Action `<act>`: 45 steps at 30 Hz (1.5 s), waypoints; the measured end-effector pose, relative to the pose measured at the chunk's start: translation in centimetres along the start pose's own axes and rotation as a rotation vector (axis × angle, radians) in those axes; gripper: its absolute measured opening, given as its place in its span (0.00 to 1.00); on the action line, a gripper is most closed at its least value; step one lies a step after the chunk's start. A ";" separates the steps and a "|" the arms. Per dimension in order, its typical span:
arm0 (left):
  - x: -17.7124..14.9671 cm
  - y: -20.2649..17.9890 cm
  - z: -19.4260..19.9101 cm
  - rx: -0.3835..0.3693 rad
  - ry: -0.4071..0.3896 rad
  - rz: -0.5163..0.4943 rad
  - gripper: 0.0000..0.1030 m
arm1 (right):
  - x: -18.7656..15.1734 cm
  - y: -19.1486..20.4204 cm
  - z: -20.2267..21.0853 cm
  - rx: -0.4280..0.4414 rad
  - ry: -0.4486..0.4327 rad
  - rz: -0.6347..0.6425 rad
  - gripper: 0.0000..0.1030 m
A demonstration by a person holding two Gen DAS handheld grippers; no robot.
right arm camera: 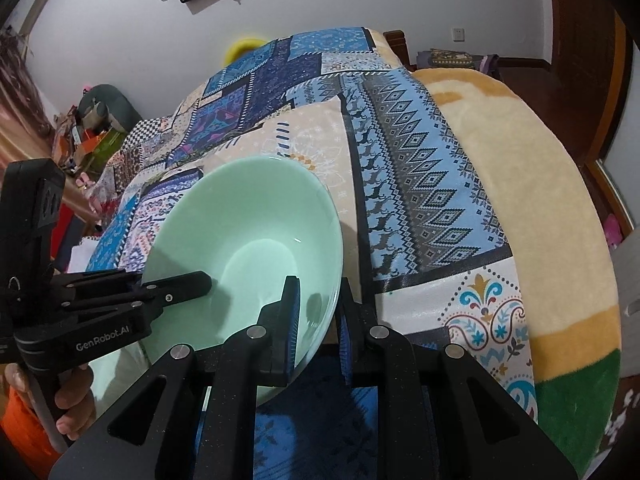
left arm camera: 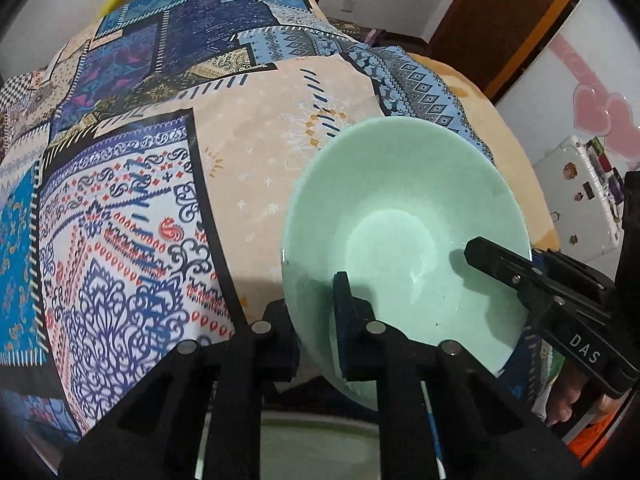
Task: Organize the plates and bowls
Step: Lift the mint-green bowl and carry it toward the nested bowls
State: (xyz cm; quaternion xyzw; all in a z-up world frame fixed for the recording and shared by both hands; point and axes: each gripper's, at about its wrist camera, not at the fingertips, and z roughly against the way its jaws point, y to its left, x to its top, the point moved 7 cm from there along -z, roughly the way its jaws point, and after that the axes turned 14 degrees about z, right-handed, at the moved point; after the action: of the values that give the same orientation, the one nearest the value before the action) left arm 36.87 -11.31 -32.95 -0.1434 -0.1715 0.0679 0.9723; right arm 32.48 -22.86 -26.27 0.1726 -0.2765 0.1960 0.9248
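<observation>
A pale green glazed ceramic bowl [left arm camera: 404, 216] is held tilted above the surface, which is draped in a patchwork-print cloth of blue, navy and peach panels [left arm camera: 132, 208]. The left gripper [left arm camera: 316, 300] is clamped on the bowl's near rim — one of its fingers [left arm camera: 342, 300] lies inside the bowl, the other outside beneath the wall. The right gripper [right arm camera: 320, 300] is likewise clamped on the rim at another point, one finger [right arm camera: 290, 300] inside and its partner outside against the bowl's outer wall. Both pairs of fingers stand close together with only the bowl wall between them. The bowl's opening faces up and towards the cameras; it is empty. A cream fleece blanket with tan and green bands [right arm camera: 532, 208] lies beside the patterned cloth. A hand [right arm camera: 70, 404] grips the left gripper's handle.
</observation>
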 end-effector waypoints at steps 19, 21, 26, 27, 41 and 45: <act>-3.4 1.4 11.1 0.014 -0.182 -0.005 0.13 | 1.1 6.0 5.3 0.025 -0.088 0.057 0.15; -3.9 1.9 12.6 0.019 -0.203 -0.002 0.13 | 1.4 7.1 5.7 0.033 -0.103 0.067 0.15; -5.0 4.0 15.9 0.031 -0.243 0.021 0.13 | 1.9 10.2 6.3 0.044 -0.133 0.108 0.15; -5.2 4.3 16.3 0.032 -0.249 0.027 0.13 | 1.9 10.7 6.4 0.048 -0.136 0.114 0.15; -9.8 13.6 23.1 0.086 -0.322 0.143 0.13 | 1.7 20.5 4.9 0.147 -0.130 0.235 0.15; -10.9 16.2 24.0 0.108 -0.329 0.173 0.13 | 1.4 23.0 4.0 0.172 -0.122 0.265 0.15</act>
State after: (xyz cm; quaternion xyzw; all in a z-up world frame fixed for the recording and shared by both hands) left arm 16.87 8.20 -19.69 -0.0921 -0.3112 0.1831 0.9280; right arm 21.23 -4.35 -17.44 0.2246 -0.3347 0.3283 0.8543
